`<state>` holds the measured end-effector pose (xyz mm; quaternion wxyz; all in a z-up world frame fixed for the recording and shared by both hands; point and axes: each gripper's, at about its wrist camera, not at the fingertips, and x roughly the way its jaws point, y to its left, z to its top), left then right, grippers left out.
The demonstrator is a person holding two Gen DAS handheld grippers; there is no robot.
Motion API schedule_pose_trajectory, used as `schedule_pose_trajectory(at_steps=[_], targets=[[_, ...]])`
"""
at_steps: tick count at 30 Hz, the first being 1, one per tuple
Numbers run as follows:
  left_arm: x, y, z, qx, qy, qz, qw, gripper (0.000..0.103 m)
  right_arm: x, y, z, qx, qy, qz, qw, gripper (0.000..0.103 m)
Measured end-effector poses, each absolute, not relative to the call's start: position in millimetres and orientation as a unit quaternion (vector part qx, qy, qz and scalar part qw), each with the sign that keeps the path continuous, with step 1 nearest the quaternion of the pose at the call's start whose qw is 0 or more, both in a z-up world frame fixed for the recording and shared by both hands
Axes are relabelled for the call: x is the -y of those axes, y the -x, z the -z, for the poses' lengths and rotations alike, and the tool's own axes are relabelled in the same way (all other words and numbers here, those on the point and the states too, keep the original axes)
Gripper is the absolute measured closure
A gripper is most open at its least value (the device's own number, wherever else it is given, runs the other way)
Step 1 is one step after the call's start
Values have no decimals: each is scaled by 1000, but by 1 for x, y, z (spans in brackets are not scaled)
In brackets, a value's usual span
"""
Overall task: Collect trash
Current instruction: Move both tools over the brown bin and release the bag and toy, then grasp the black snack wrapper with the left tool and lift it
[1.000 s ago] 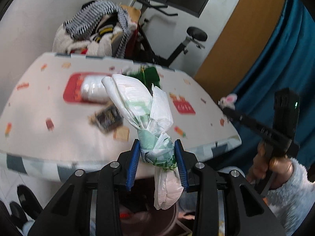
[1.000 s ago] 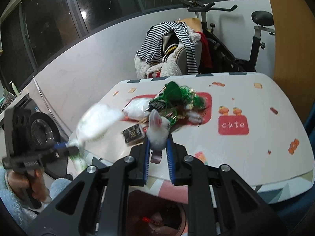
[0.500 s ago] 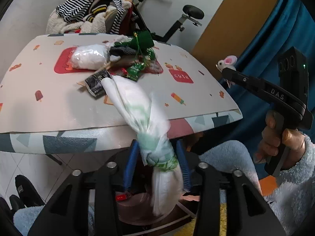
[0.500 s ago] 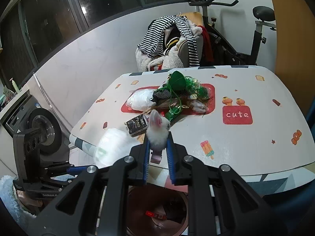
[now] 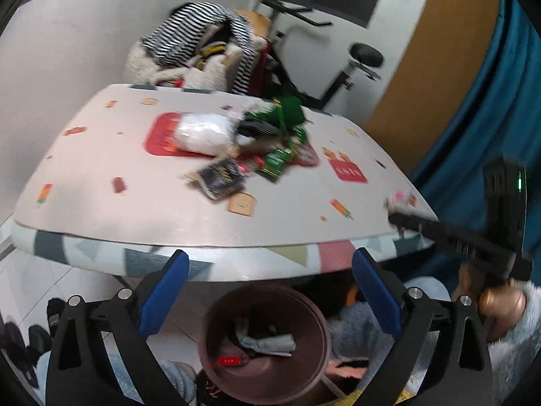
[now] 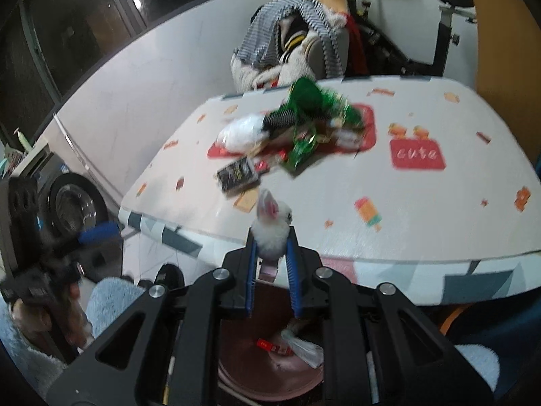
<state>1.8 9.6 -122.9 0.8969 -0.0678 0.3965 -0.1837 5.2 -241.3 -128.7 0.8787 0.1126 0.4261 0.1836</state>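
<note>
Left wrist view:
Left gripper [image 5: 267, 284]: jaws opening, already wide apart, nothing between the blue pads.
Bin [image 5: 314, 308]: brown and round, on the floor directly under the pads, below the table edge.
Bin contents: a crumpled white bag [image 5: 265, 341] beside a small red packet [image 5: 233, 360].
Table [image 5: 101, 209]: a trash pile [image 5: 257, 142] sits mid-top, well apart from the bin.
Right side: a hand [image 5: 497, 304] carries the other tool.

Right wrist view:
Right gripper [image 6: 272, 264]: pads clamped on a white plush mouse [image 6: 270, 226], its ears up.
Position: held above the bin, at the table's near edge.
</note>
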Motion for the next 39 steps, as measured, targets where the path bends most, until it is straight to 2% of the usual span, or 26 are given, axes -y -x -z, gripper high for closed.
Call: schedule_pose_trajectory(at_steps=[10, 17, 19, 20, 21, 24, 39], targets=[[-44, -2, 122, -392, 110, 118, 906, 7, 196, 2, 183, -515, -96, -211, 825, 82], [-54, -2, 128, -396, 122, 104, 904, 7, 187, 2, 196, -541, -86, -214, 808, 73], [-55, -2, 129, -398, 123, 103, 903, 7, 187, 2, 197, -544, -85, -211, 808, 49], [-55, -2, 130, -399, 122, 103, 903, 7, 186, 3, 195, -540, -82, -206, 812, 26], [-55, -3, 130, -399, 122, 103, 903, 7, 186, 4, 194, -535, -79, -206, 815, 17], [-55, -3, 131, -400, 121, 103, 902, 7, 187, 3, 191, -533, -70, -200, 819, 6], [-57, -16, 145, -420, 143, 106, 890, 7, 210, -14, 177, -486, -44, -139, 862, 6]])
